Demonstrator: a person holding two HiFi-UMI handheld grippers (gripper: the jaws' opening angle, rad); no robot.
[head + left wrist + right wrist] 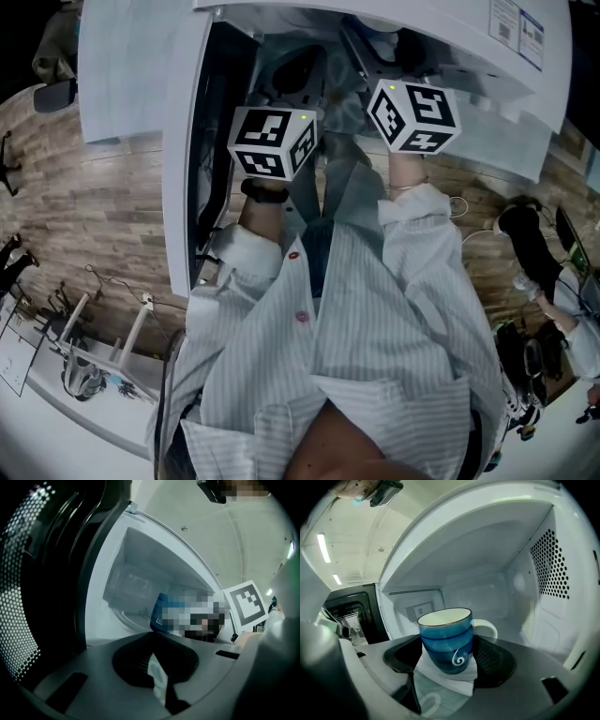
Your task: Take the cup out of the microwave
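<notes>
Both arms, in striped white sleeves (pixel 427 220), stretch forward side by side. The right gripper (pixel 449 670) has its fingers clamped on the sides of a blue glazed cup (pixel 445 639) with a white swirl and a white handle. The cup stands upright at the mouth of the boxy white microwave (pixel 487 541). The left gripper (pixel 157 679), fingers together and empty, points into the cavity beside the dark perforated door (pixel 28 583), which stands open on the left.

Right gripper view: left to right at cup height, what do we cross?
open microwave door → blue cup → white handle → perforated right wall
</notes>
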